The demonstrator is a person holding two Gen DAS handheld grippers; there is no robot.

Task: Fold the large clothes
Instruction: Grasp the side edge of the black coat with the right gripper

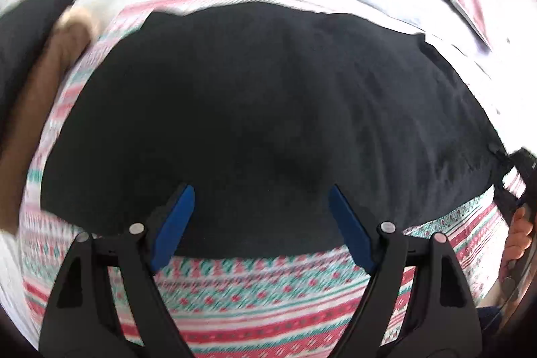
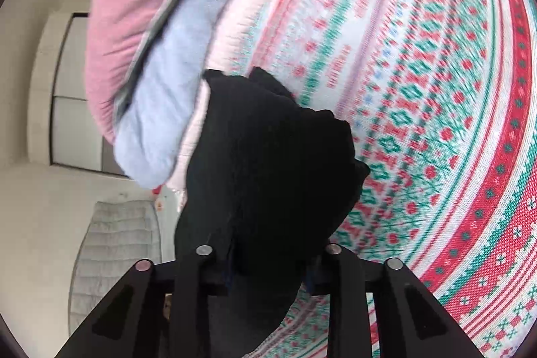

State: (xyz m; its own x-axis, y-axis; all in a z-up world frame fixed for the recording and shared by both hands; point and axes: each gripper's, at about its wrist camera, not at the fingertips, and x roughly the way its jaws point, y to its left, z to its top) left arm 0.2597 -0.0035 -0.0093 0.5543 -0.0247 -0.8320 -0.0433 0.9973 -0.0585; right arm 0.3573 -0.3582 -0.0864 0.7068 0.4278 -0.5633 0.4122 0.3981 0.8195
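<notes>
Patterned bedspread (image 1: 255, 297) covers the bed. Black garment (image 1: 261, 109) lies spread on it. Left gripper (image 1: 260, 217) hangs above its near edge, jaws wide, holding nothing. Right gripper (image 2: 268, 260) is clamped on bunched black fabric.

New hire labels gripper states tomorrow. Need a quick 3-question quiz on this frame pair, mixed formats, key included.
1. True or false: the left gripper is open above the black garment.
2. What does the right gripper hold? A) pink pillow B) black garment C) nothing
3. Fill in: the garment lies on a ____ bedspread.

Key
1. True: blue fingers spread apart, nothing between them.
2. B: black cloth bunches between its jaws; the pink pillow lies beyond.
3. Patterned, red, green and white.
</notes>
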